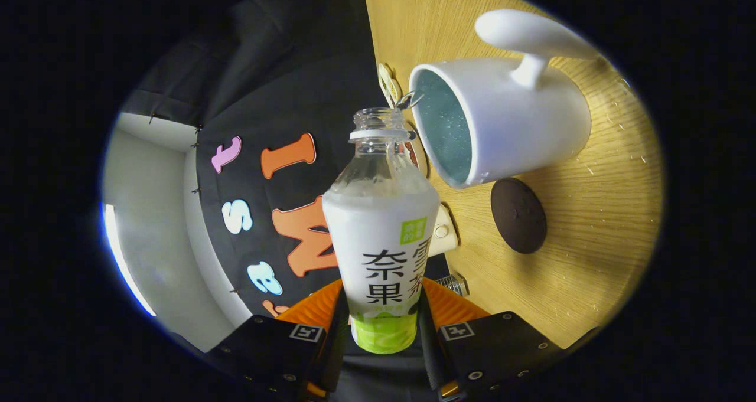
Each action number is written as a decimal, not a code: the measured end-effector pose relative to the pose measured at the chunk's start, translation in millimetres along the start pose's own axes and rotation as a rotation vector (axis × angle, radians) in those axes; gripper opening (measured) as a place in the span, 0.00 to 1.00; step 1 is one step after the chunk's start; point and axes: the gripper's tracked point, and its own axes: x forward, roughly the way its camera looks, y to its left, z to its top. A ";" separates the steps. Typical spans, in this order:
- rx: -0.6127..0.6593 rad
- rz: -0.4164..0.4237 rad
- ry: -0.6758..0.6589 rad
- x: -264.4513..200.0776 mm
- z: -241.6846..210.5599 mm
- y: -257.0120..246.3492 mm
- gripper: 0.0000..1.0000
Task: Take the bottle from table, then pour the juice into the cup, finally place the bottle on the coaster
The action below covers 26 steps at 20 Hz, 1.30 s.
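My gripper (383, 325) is shut on the lower part of a clear plastic bottle (381, 237) with a white and green label and no cap. The view is rolled about a quarter turn, so the bottle is tipped toward the table. Its open mouth (378, 118) lies just beside the rim of a white cup (502, 118) with a handle and a bluish inside. The bottle's upper part looks empty. A round dark brown coaster (518, 215) lies on the wooden table (590, 260) right next to the cup.
Small objects lie on the table behind the bottle: a pale round-edged item (443, 232), a metal piece (453, 284), and a flat yellowish piece (388, 83) near the cup's rim. The booth's black cloth wall (283, 95) stands beyond the table.
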 end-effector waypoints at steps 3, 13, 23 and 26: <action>0.012 0.002 -0.002 1.4 0.4 0.2 0.57; 0.063 0.011 0.000 -2.3 -0.1 3.7 0.57; 0.118 0.022 -0.010 -3.9 1.6 7.3 0.57; 0.150 0.033 -0.019 -1.9 3.0 12.4 0.57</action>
